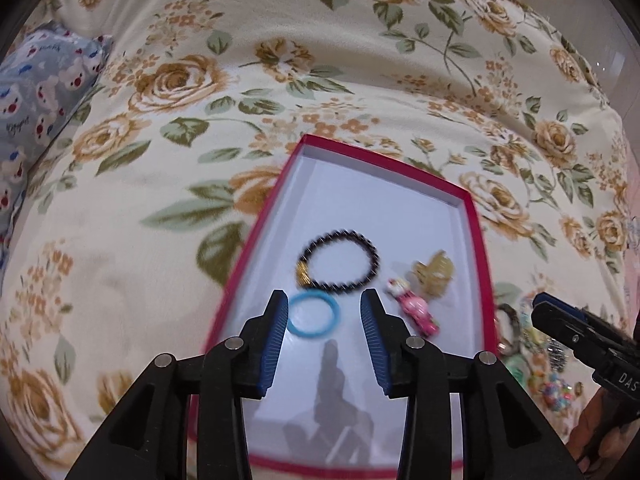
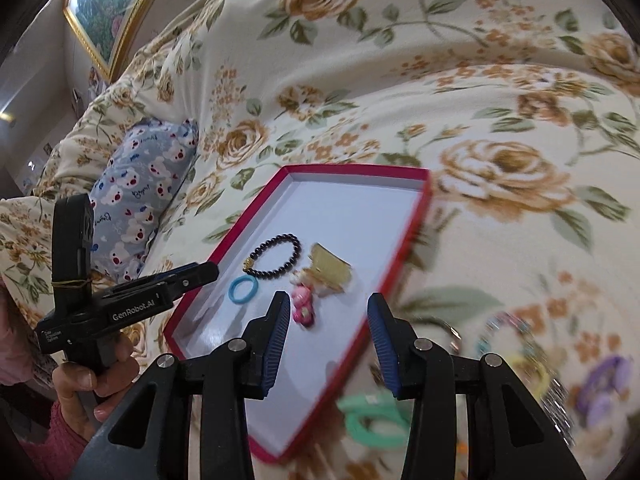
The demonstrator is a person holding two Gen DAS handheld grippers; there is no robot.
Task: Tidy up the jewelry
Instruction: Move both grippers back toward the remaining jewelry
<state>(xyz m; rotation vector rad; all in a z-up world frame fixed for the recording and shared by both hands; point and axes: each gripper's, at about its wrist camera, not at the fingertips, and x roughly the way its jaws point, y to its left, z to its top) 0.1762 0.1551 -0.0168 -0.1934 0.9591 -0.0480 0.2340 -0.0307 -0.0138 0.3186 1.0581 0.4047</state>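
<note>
Left tool (image 1: 324, 312) gapes, empty, over tray (image 1: 476, 216); right tool (image 2: 329, 314) released too. Green ring (image 2: 374, 416) looks light, slippery: pinch its band.

left gripper (image 2: 202, 271): black, "GenRobot.AI" lettering, rubber band | jaws: blue ribbed pads | sleeve (image 2: 52, 436): pink

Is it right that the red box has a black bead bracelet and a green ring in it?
Not quite. In the red-rimmed box, beside the black bead bracelet, the rubbery ring is light blue, not green. The left wrist view shows it.
</note>
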